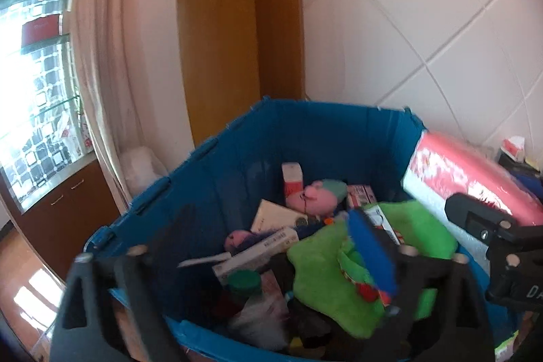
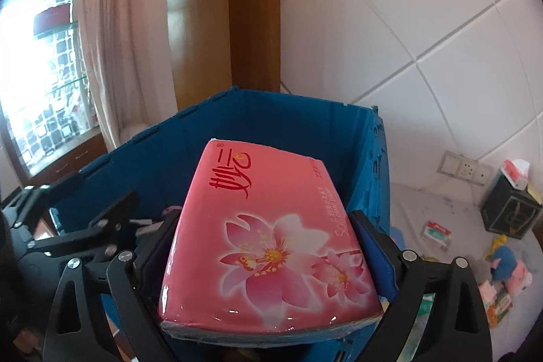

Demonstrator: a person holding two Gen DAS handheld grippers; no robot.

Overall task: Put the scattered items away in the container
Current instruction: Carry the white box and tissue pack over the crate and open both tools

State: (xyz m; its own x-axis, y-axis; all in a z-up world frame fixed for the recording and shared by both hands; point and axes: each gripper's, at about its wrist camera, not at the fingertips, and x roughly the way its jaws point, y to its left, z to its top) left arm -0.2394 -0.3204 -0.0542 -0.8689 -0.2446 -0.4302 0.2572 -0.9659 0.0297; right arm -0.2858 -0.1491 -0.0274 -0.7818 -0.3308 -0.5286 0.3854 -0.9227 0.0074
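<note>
- My right gripper (image 2: 268, 246) pinches a pink tissue pack (image 2: 268, 226), red Chinese characters and "Soft" legible, above the blue crate (image 2: 190, 138).
- My left gripper (image 1: 271, 246) hangs spread wide over the crate's green plush toy (image 1: 325, 273).

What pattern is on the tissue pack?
Pink tissue pack with large pink blossoms and red lettering; clearest in the right wrist view.

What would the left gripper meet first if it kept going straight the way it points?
Probably the green cloth heaped in the blue crate; the open left gripper aims down into it, though depth is hard to judge.
</note>
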